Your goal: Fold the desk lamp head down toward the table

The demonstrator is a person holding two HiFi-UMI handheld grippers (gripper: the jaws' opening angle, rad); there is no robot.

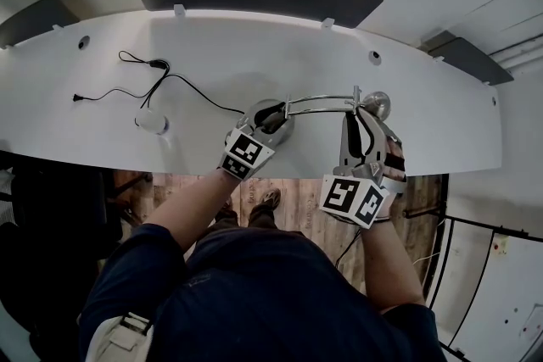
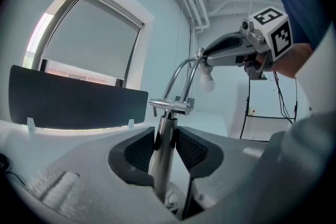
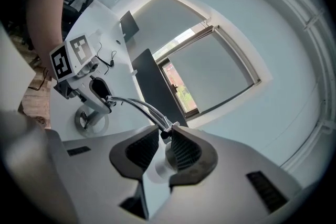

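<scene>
- left gripper (image 2: 167, 136) is clenched on the upright chrome pole (image 2: 163, 160) of the chrome desk lamp (image 1: 318, 102), near the front edge of the white curved desk (image 1: 254, 55).
- right gripper (image 3: 164, 144) grasps its white bulb head (image 3: 161, 168), held up above the desk.

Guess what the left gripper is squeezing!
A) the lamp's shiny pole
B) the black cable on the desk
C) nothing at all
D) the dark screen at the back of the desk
A: in the left gripper view, the left gripper has its jaws closed from both sides on the upright, shiny lamp pole.
</scene>
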